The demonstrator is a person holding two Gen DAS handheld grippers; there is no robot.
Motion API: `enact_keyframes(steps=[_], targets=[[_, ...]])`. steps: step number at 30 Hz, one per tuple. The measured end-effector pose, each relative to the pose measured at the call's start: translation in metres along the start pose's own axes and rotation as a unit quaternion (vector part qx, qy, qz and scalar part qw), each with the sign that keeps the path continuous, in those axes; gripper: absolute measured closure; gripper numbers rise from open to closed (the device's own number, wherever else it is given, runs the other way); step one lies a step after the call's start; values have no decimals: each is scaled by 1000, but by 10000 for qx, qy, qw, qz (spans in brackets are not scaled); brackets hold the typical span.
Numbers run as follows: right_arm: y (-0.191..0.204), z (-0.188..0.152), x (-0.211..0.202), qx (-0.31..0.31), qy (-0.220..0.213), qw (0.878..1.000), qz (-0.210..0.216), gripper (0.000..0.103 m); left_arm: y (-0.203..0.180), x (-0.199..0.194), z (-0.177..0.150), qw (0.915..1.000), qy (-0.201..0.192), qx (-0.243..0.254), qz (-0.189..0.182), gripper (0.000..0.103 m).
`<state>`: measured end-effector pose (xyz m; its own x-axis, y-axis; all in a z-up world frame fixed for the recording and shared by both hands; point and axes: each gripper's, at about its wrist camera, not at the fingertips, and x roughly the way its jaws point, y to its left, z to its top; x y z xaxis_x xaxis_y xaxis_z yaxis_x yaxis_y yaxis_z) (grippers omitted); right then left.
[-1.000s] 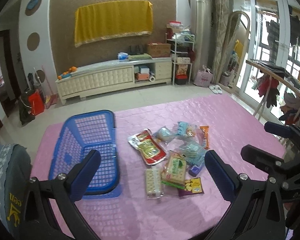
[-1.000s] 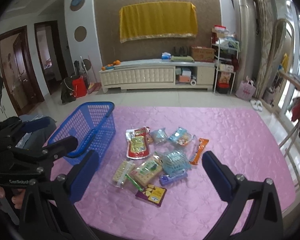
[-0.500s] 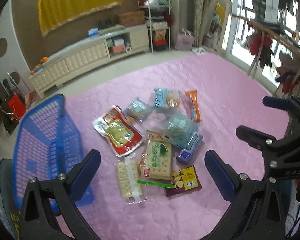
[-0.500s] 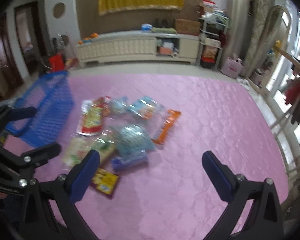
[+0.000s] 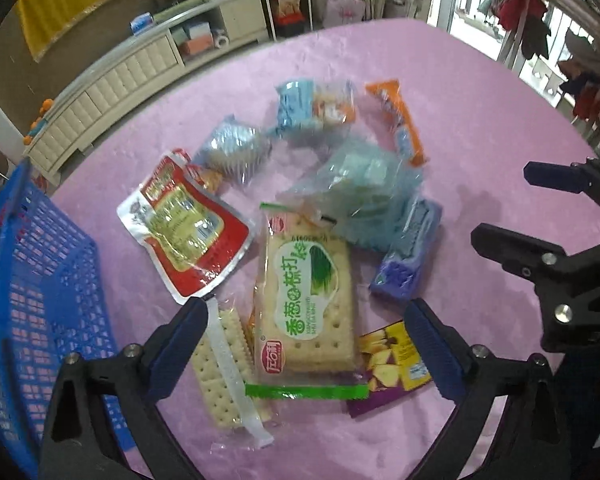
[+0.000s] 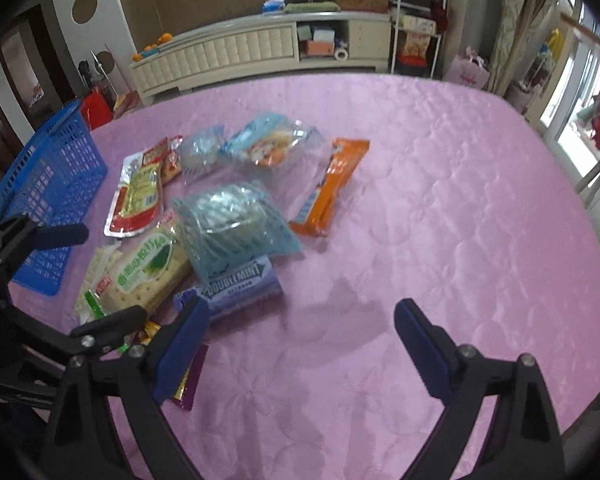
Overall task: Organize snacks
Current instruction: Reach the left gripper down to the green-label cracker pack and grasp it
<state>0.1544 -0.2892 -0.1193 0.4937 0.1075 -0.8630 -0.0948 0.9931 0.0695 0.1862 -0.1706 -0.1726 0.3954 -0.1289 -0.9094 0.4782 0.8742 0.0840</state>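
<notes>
- Both grippers have come down close over the snack pile since a second ago, when they looked at the table from higher up. The left gripper (image 5: 306,344) has its jaws wide but starting to close, with the green cracker pack (image 5: 309,300) between them, not yet pressed.
- The right gripper (image 6: 300,344) is also wide and beginning to close; between its jaws I see only the pink tablecloth (image 6: 440,200), and the mint gum pack (image 6: 240,280) lies just beside its left finger.
- Around them lie the plain cracker pack (image 5: 224,372), the purple packet (image 5: 388,364), the red pouch (image 5: 180,224), the orange bar (image 6: 332,188) and some pale blue bags (image 6: 236,220).
- The blue basket (image 5: 32,280) stands at the left of the pile and seems empty as far as I can see.
- So sorting has not started; I think the first pick is near, probably the green cracker pack.
</notes>
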Motion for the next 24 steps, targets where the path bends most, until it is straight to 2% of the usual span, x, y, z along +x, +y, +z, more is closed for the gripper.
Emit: enact_keyframes(steps=[5,7,9,10,12,14,17,24], targets=[[2,-1,10,-15,69,10000,30,7,8,21,-1,9996,242,-77,-80,10],[2,-1,13,31,104,9999,-8,7,9,28,0,9995,297,-46,-105,16],[1,-1,14,50,140,9999,1,7,8,33,0,9993,368,-17,-109,27],[1,0,15,47,152,9999,-1,7,9,36,0,9991,397,-20,-109,29],[2,-1,14,4,153,9999,6,7,9,40,0,9987,451,-78,-228,46],[3,0,12,-55,129,9999,6,7,10,40,-1,9986,458,-164,-207,50],[5,4,11,-132,112,9998,-137,7,10,30,-4,9985,366,-261,-297,51],[12,16,3,-379,-23,9993,60,7,27,-1,-15,9973,17,-648,-349,51]])
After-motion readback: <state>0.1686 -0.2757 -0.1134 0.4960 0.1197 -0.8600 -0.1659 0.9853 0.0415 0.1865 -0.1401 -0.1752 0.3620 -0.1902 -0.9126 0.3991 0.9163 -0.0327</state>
